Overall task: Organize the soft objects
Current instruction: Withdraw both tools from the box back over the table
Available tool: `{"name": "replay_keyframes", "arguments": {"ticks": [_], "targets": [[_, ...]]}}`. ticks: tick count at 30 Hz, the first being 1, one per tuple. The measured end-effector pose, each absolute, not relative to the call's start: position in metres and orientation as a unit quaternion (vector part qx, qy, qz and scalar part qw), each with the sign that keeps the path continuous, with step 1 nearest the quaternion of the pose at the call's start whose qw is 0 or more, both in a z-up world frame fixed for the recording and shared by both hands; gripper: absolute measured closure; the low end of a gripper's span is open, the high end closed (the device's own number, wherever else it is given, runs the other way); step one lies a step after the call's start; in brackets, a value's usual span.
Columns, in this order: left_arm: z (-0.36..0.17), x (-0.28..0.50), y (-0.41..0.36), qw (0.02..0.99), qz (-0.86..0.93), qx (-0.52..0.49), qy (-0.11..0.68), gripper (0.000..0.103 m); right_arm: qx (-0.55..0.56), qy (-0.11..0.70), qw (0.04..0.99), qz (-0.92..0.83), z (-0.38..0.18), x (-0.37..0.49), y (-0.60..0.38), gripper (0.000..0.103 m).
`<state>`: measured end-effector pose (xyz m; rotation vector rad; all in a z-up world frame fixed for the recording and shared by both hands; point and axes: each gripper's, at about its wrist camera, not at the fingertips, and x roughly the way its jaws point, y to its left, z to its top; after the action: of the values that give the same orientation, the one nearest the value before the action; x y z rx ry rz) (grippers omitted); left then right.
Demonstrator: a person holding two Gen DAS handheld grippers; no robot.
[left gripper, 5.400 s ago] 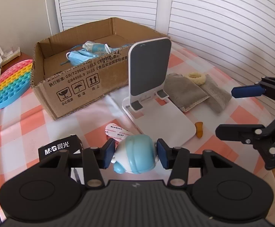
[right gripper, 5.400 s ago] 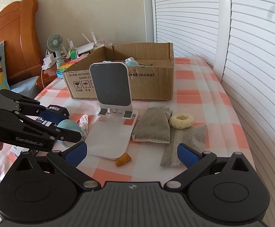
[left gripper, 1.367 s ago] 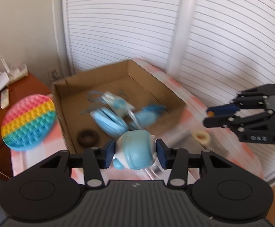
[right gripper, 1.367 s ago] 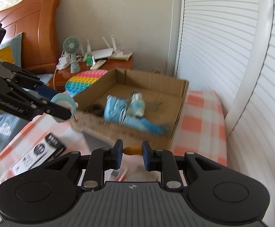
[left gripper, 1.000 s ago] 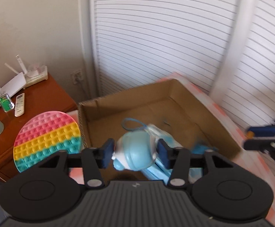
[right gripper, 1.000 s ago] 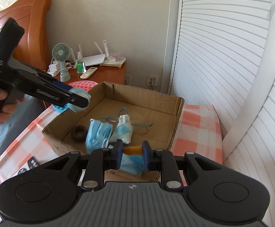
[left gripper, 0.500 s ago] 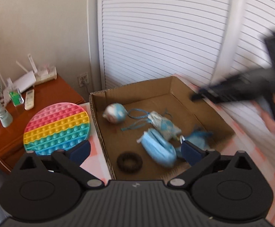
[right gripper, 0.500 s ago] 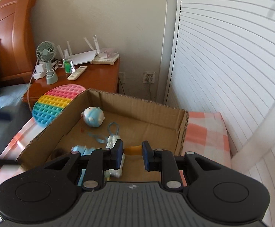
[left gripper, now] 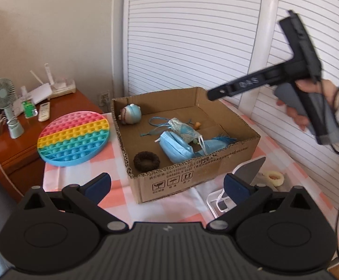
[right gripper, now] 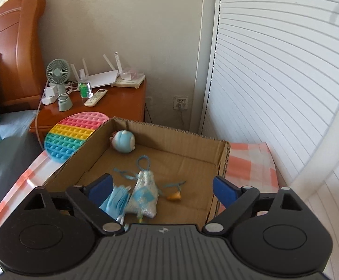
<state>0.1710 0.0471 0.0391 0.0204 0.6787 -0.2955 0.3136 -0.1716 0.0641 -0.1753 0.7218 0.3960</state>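
The cardboard box (left gripper: 199,172) stands on the checked tablecloth. In it lie the blue round soft toy (left gripper: 130,113) in the far left corner, a patterned pouch (left gripper: 184,131), blue face masks (left gripper: 174,147), a dark hair ring (left gripper: 146,161) and a small orange piece (left gripper: 197,124). My left gripper (left gripper: 167,184) is open and empty, in front of the box. My right gripper (right gripper: 162,187) is open and empty above the box; the orange piece (right gripper: 174,196) lies below it beside the pouch (right gripper: 143,196). The toy (right gripper: 122,141) sits in the far corner.
A rainbow pop-it disc (left gripper: 74,137) lies left of the box. A white phone stand (left gripper: 241,179) and a cream hair ring (left gripper: 273,177) are at the right. A wooden nightstand (right gripper: 113,102) with a fan and router stands behind. Shutter doors (left gripper: 192,35) close the far side.
My right gripper has opened and let go of the orange piece, which now lies in the box. My left gripper stays open after dropping the blue toy and has drawn back.
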Motion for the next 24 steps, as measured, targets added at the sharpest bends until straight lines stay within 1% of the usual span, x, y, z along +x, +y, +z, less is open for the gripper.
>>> {"name": "replay_keyframes", "arguments": {"ticks": [1,3,9,14,24], "targets": [[0.039,0.167,0.046,0.933,-0.141,0.01,0.331,0.001,-0.085,0.348,0.914,0.19,0.066,0.306,-0.174,0.001],[0.038,0.158,0.042,0.934,-0.133,0.011,0.332,0.001,-0.089,0.343,0.917,0.183,0.068,0.289,-0.179,0.0],[0.031,0.133,0.029,0.933,-0.128,0.007,0.337,0.001,-0.086,0.349,0.919,0.163,0.061,0.244,-0.198,0.0],[0.019,0.115,0.014,0.933,-0.125,0.004,0.337,0.001,-0.074,0.369,0.917,0.132,0.039,0.209,-0.217,0.0],[-0.008,0.09,-0.014,0.931,-0.123,0.031,0.342,0.001,-0.053,0.383,0.918,0.081,-0.012,0.145,-0.242,0.0]]}}
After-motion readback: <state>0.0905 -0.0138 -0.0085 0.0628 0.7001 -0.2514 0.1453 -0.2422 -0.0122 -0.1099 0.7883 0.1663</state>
